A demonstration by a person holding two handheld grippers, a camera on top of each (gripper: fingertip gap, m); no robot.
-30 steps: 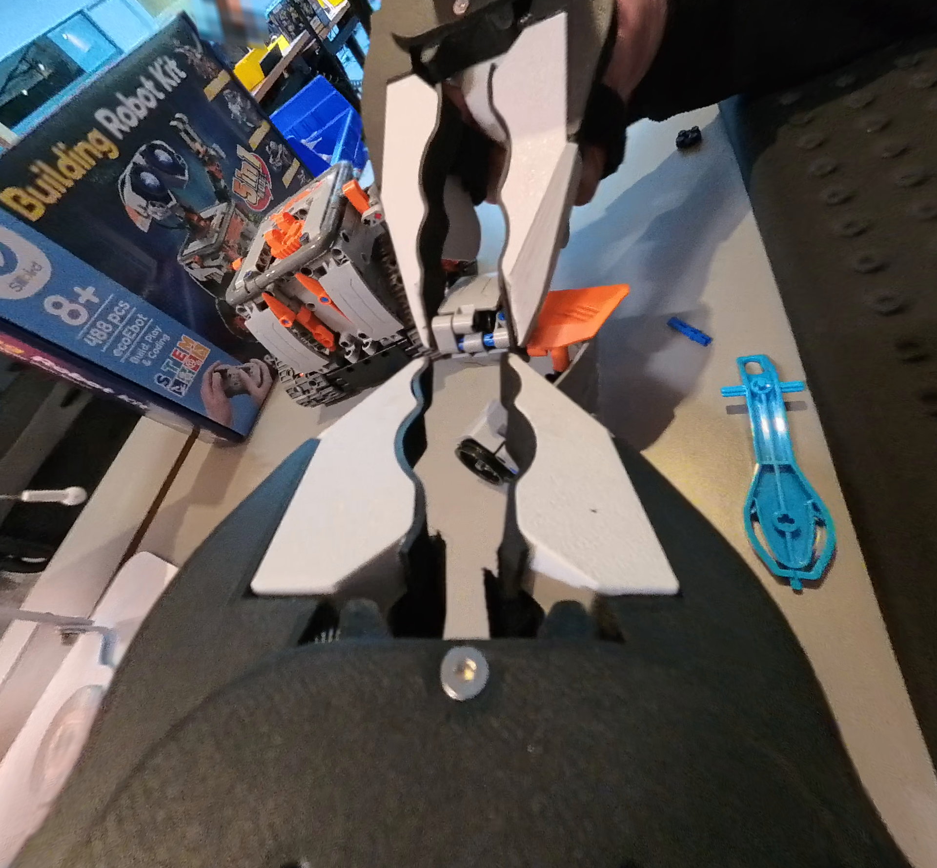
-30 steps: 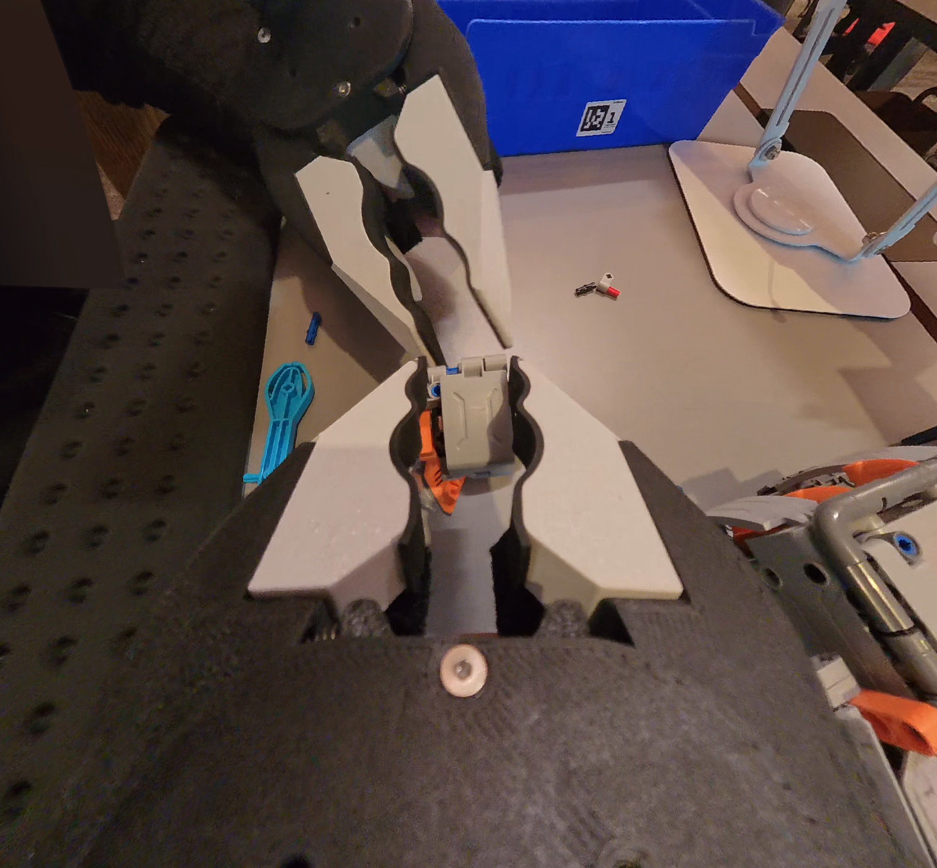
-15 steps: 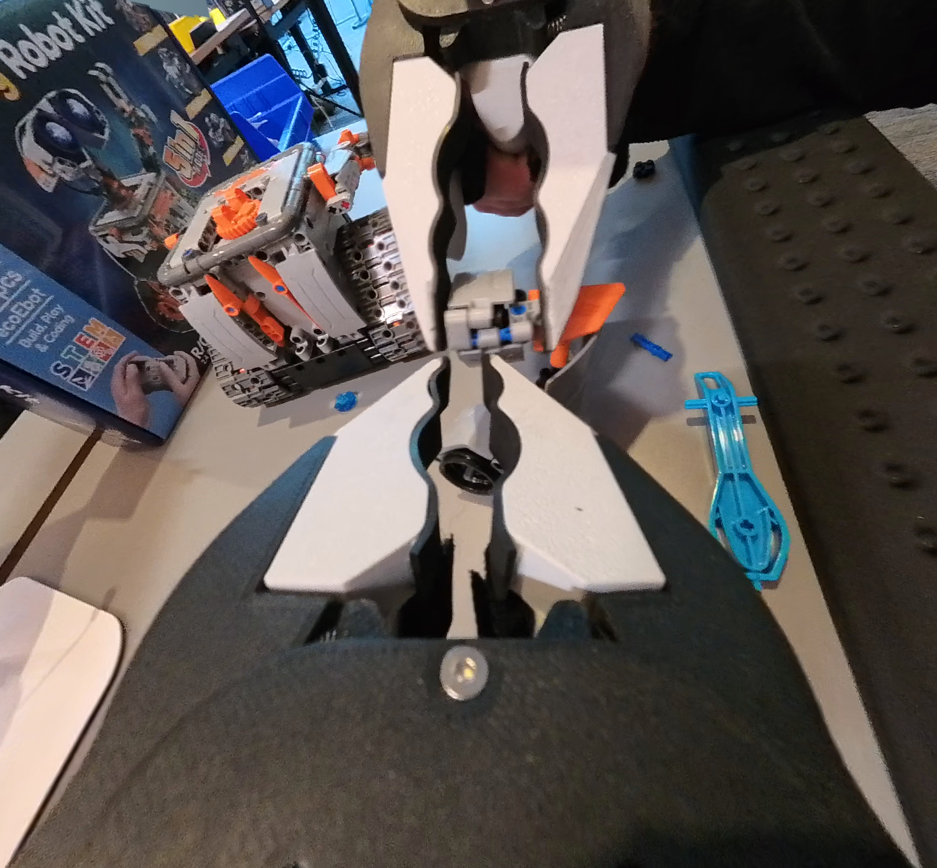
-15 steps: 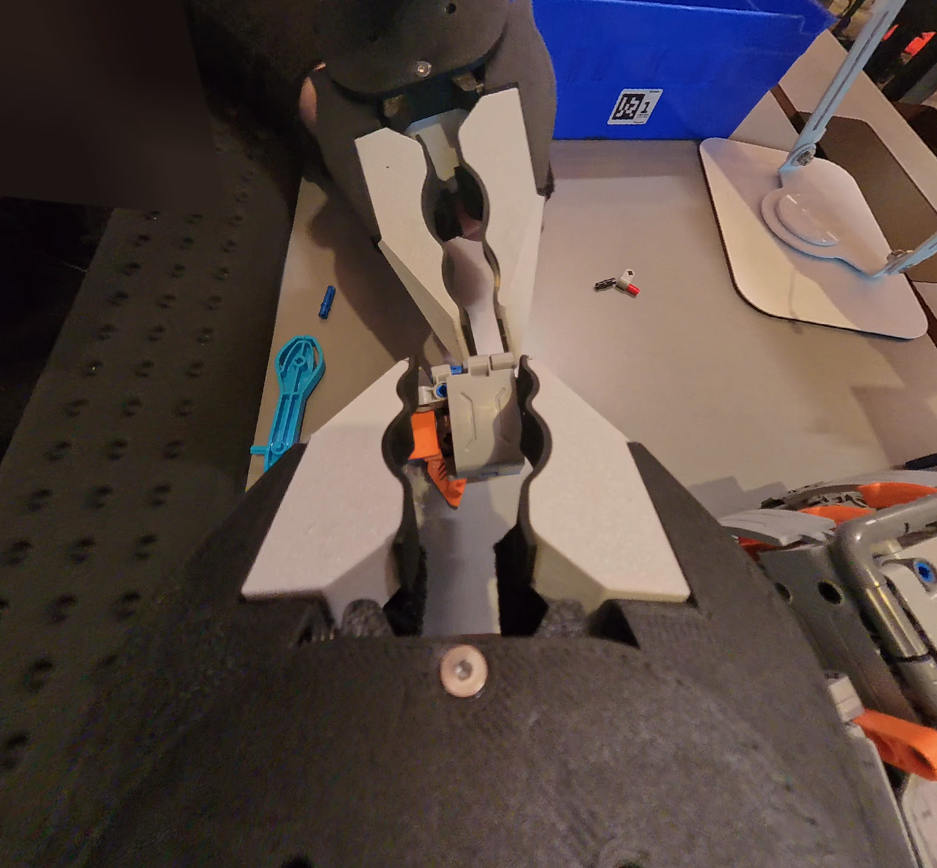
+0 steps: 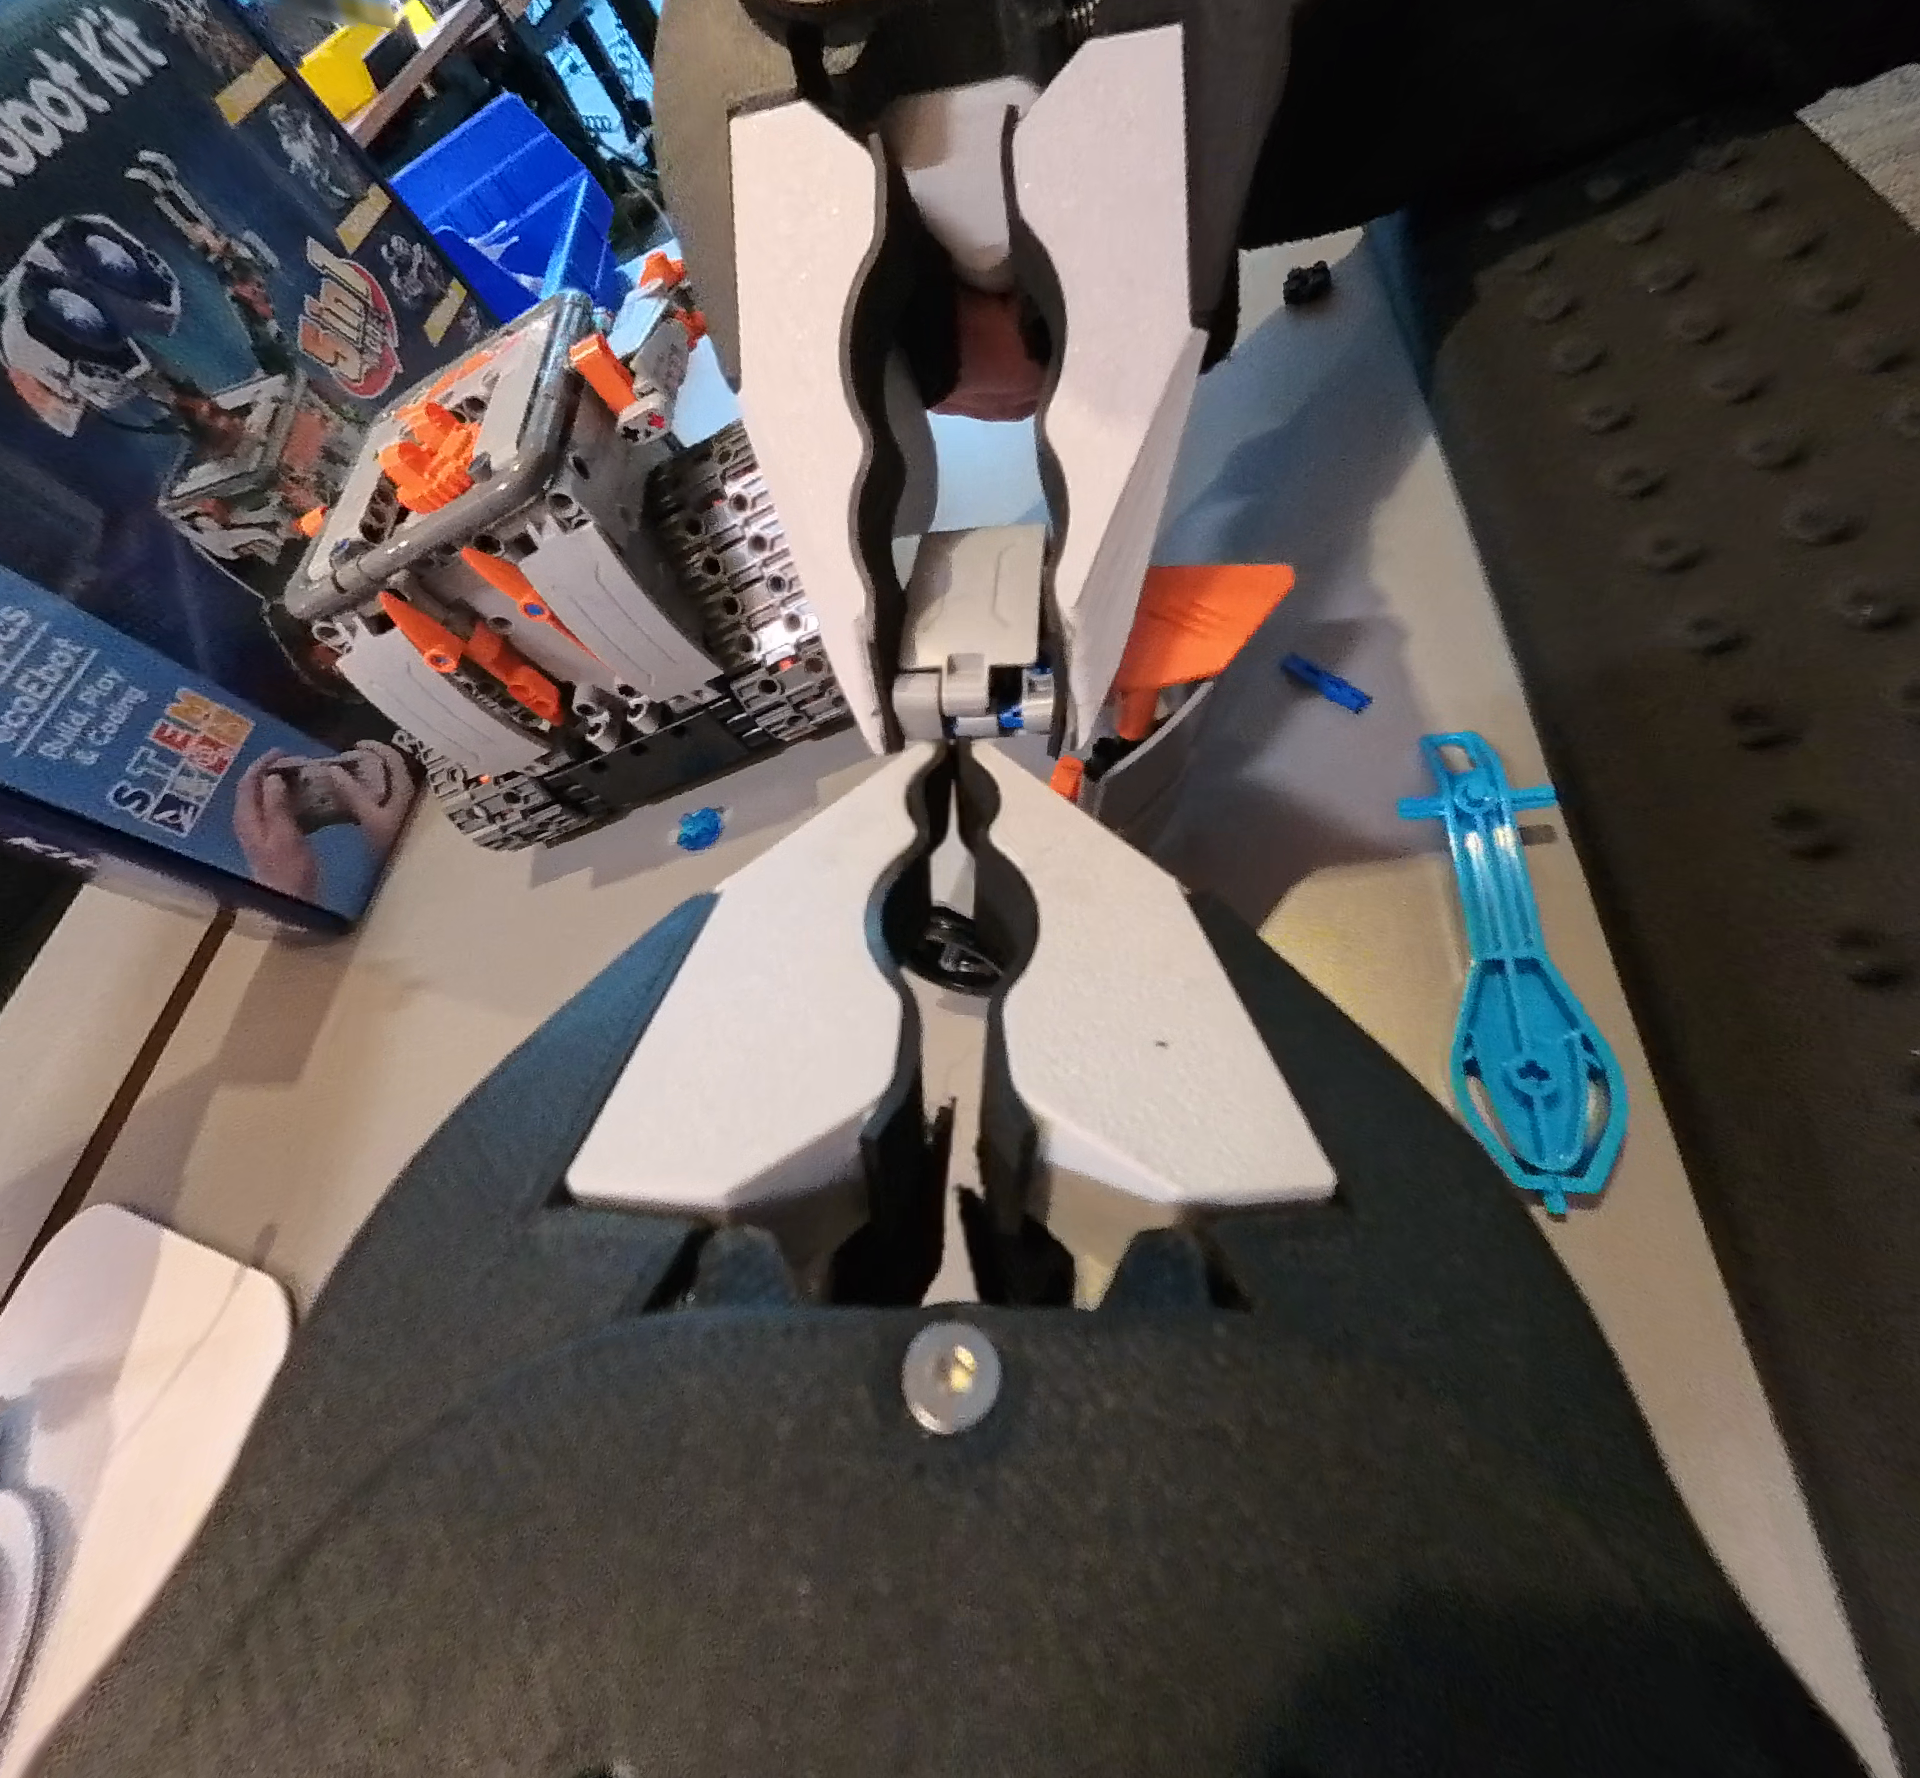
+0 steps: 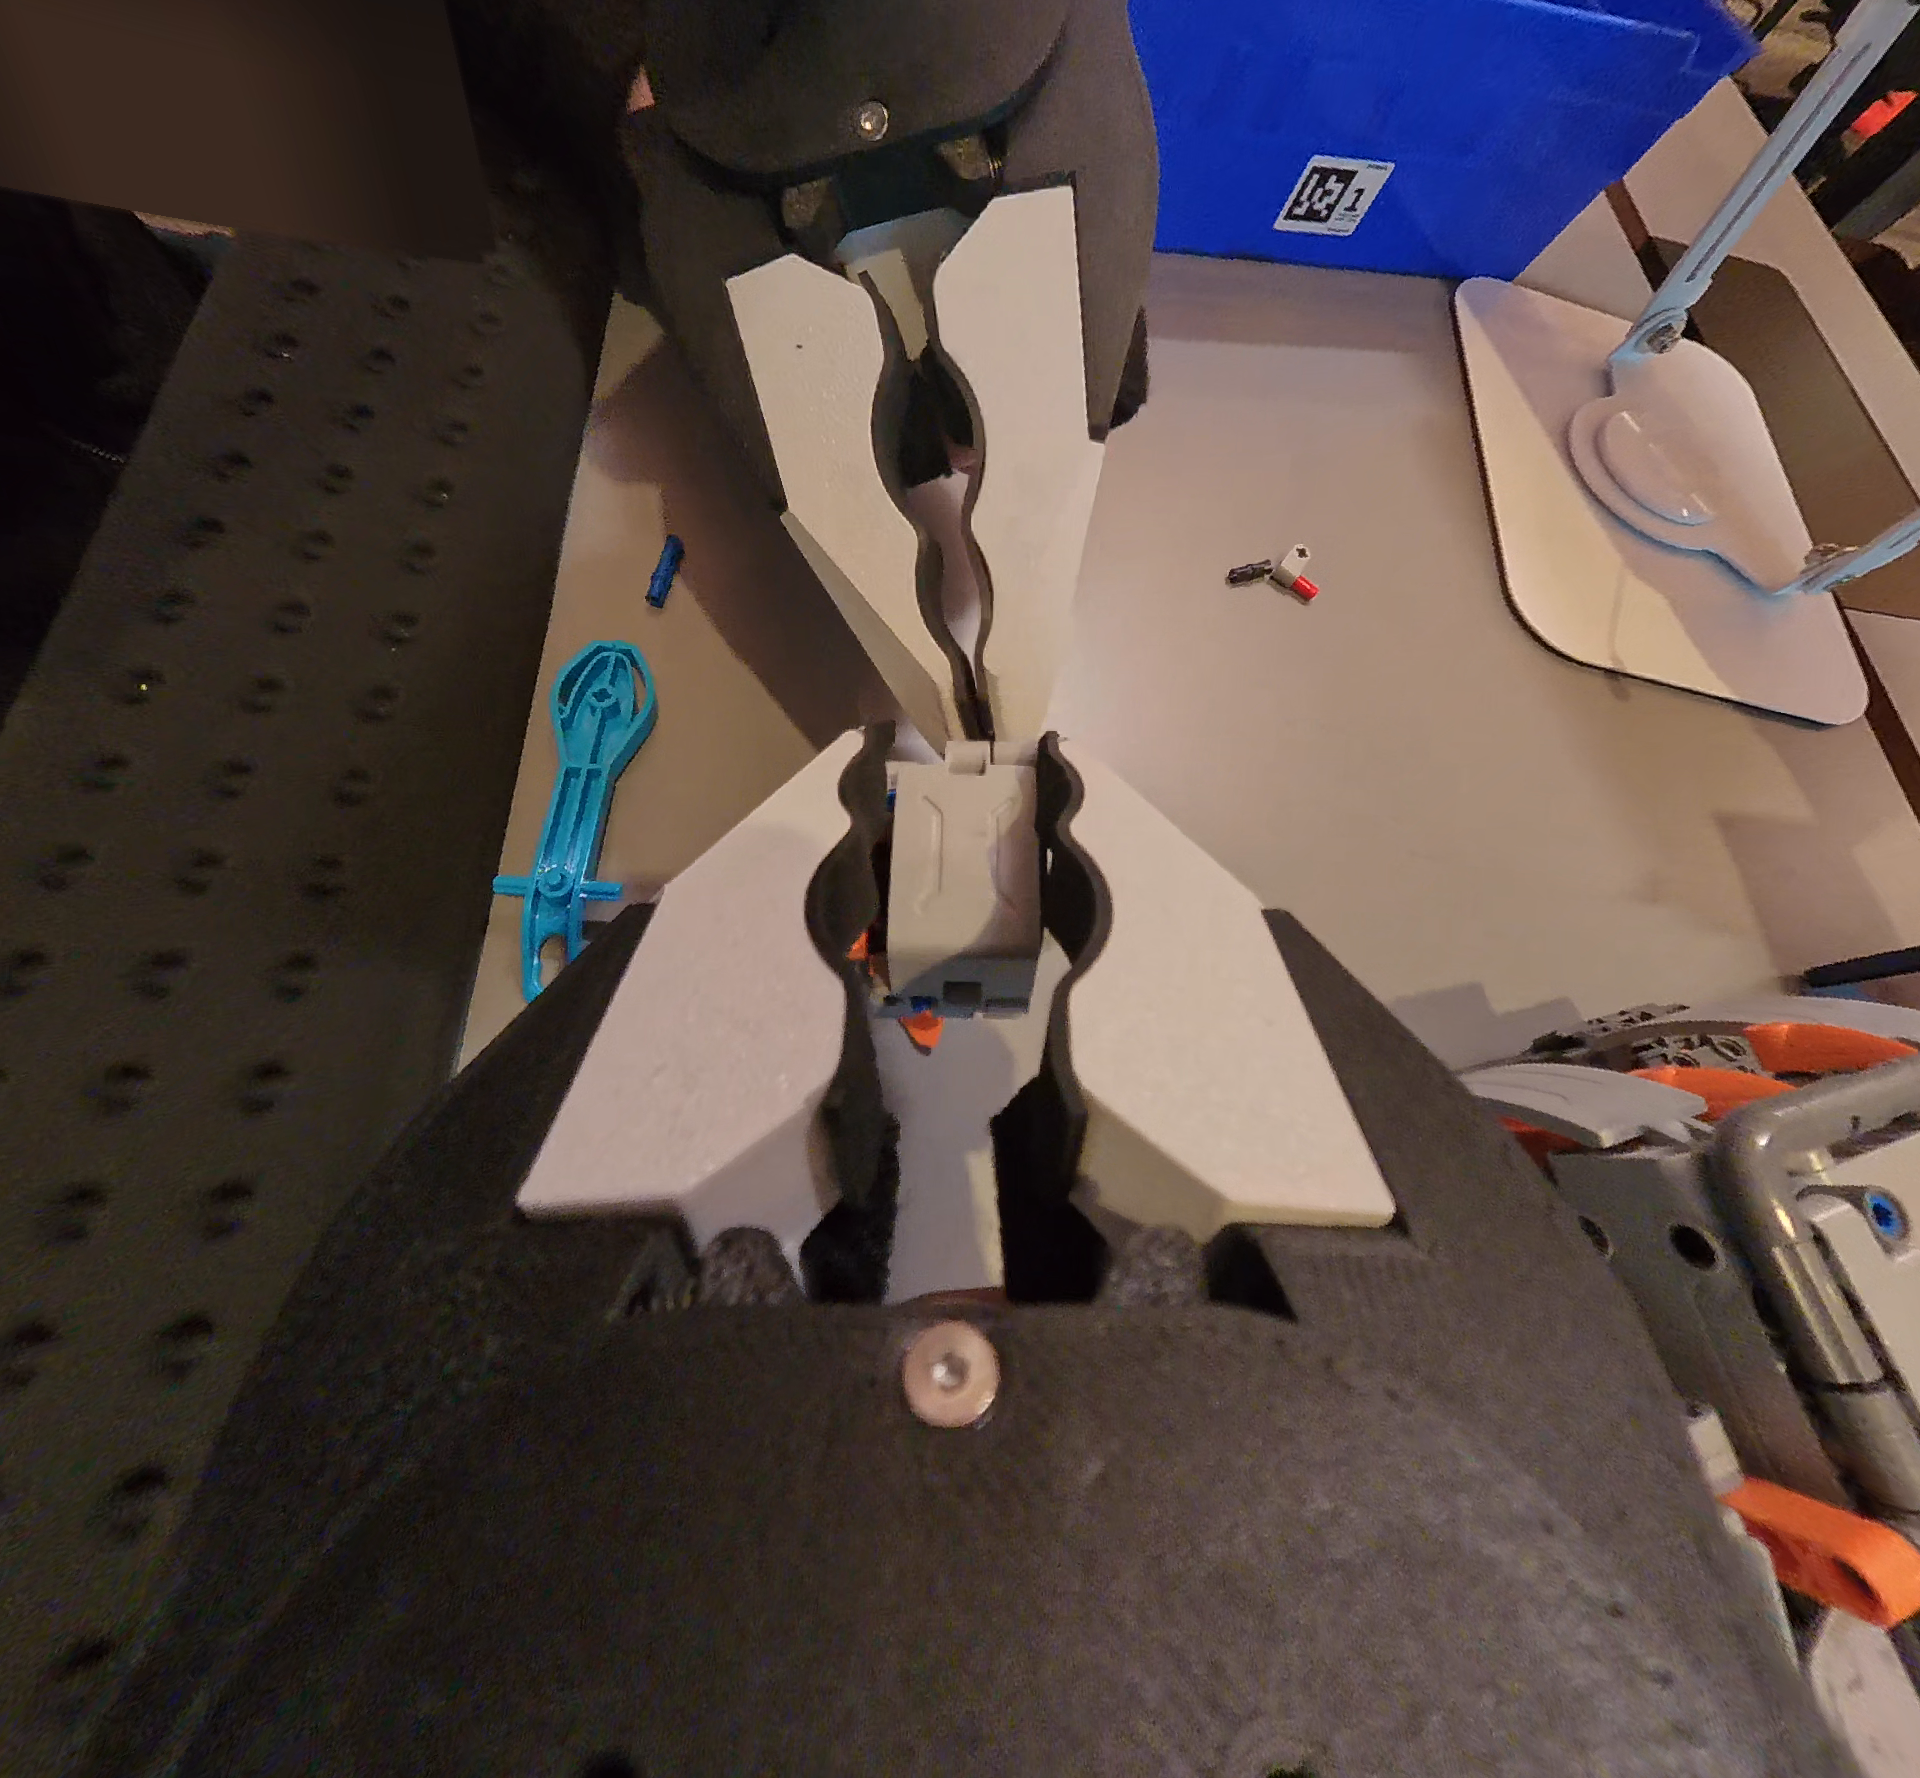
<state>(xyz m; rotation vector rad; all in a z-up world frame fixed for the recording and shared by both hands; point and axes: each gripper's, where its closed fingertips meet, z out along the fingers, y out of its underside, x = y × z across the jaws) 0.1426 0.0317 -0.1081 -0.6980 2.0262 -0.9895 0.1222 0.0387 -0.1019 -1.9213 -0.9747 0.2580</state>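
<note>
Since a second ago left gripper [image 5: 954, 772] has narrowed, tips nearly together at the grey brick assembly [image 6: 961, 881]; grasp: cannot tell. Right gripper [image 6: 961, 772] clamps that assembly, beside the tracked robot model [image 5: 561, 585].

Both views dim and warm-lit indoors, cool daylight far left in left wrist view; strong fisheye edge distortion, slight motion blur.
</note>
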